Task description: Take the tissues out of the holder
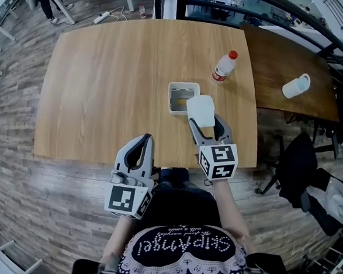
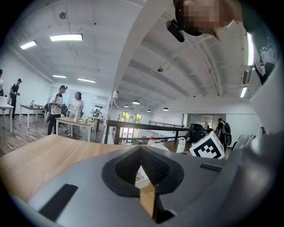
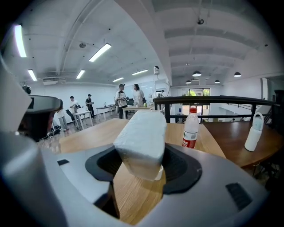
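Big open office with grey-brown plank flooring. The main piece is a pale wood-grain table (image 1: 97, 80) with rounded corners, pushed up against a darker brown table (image 1: 283, 55). On the pale one sits a white rectangular open-top holder (image 1: 183, 97) with thin, hard-edged walls and a tan colour showing inside. Near it stands a clear plastic bottle (image 1: 224, 65) with a red cap and red label. On the dark table there's a white jug with a handle (image 1: 297, 86).

The right tool (image 1: 206, 125) has its grey jaws clamped wide on a white tissue pack (image 1: 200, 110), a soft, slightly crinkly wrapped brick with rounded corners. The head view puts the pack over the holder's near right corner. The right gripper view adds that the tissue pack (image 3: 142, 137) is up off the table and tilted, with wood grain visible underneath it. It also shows the bottle (image 3: 191, 126) standing upright, where the head view makes it look like it's leaning.

The left tool (image 1: 147, 138) hangs over the table's front edge, left of the holder, with its jaws together at the tips and nothing in them. Only the left gripper view shows the ribbed black pad, plus a sliver of the holder (image 2: 142, 178) through the gap below the tips.
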`<state>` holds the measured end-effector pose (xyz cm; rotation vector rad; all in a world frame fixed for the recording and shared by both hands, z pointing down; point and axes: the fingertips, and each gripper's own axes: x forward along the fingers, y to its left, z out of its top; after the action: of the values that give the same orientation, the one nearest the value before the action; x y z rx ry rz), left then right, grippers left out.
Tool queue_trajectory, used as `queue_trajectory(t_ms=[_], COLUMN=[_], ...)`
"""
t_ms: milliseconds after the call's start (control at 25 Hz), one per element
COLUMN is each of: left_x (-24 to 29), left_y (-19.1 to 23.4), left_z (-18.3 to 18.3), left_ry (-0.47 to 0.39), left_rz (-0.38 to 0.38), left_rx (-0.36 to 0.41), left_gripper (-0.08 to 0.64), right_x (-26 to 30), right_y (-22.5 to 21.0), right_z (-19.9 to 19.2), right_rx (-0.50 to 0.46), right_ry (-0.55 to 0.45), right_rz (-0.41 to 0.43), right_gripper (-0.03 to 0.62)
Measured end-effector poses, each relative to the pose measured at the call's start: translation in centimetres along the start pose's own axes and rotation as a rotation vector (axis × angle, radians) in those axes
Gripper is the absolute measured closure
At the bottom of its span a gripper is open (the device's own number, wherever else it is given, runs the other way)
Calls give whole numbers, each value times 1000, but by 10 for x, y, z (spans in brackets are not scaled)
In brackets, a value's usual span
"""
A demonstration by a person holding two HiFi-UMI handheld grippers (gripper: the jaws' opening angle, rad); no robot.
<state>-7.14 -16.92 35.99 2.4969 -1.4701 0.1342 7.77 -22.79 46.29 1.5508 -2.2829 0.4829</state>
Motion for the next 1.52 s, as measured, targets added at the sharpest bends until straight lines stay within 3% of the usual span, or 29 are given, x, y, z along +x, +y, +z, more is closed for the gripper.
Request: queue_trajectory(t_ms=[360,840,1520], left_x=[-3,-7,-10], left_y=[-16,-19,-29], left_z=[5,6,4], left_ry=[-16,-20,-18], left_rz=[-31,-27,-54], left_rx=[11,20,20], left_gripper=[554,554,554], right_x=[-29,-86,-137], right_y=[-5,-18,-5], right_z=[-3,2,2], right_rx=[0,116,110], right_ry=[-19,-85,-150], right_rz=[-16,-10,-37], right_gripper=[318,316,316])
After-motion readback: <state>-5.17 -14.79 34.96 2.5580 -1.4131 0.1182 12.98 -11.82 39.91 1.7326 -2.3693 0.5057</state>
